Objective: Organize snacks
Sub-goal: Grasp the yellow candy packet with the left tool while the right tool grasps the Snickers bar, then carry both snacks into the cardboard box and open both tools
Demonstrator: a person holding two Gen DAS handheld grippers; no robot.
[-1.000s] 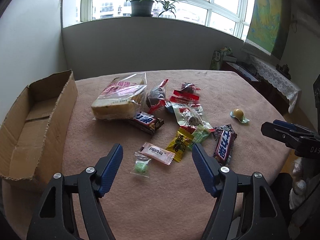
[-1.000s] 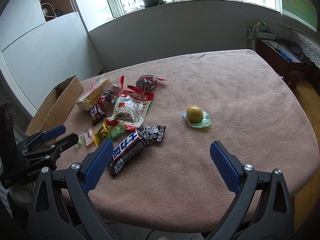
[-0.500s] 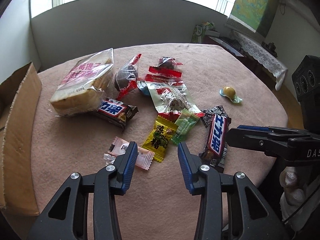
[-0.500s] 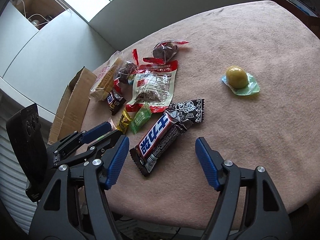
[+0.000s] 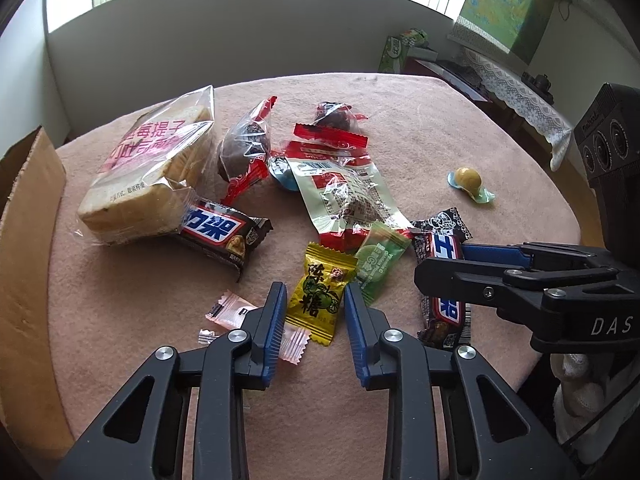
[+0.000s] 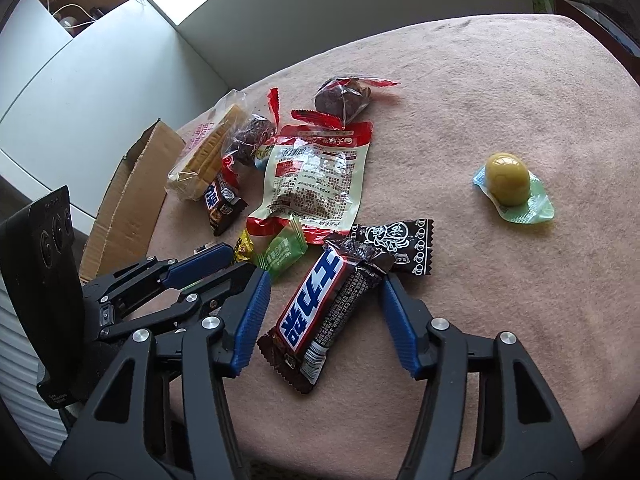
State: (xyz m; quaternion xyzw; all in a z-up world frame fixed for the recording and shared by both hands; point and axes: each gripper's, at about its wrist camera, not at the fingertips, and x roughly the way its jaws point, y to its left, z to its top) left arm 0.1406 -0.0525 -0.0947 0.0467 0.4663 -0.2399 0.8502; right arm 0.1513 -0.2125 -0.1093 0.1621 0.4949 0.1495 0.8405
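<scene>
Left gripper (image 5: 315, 312) low at near table (image 5: 160, 300) edge, fingers partly open astride yellow candy (image 5: 320, 296), not closed on it. Pink candy (image 5: 240, 314) just left, under left finger. Right gripper (image 6: 324, 316) wider open, straddling Snickers (image 6: 320, 312), no grip. Green candy (image 5: 378, 260) between both grippers. Mid-table: red-white pouch (image 5: 344, 196), second bar (image 5: 218, 234) touching bread bag (image 5: 148, 172). Yellow jelly cup (image 6: 508, 184) well apart, toward right edge. Box (image 5: 24, 248) at left edge.
</scene>
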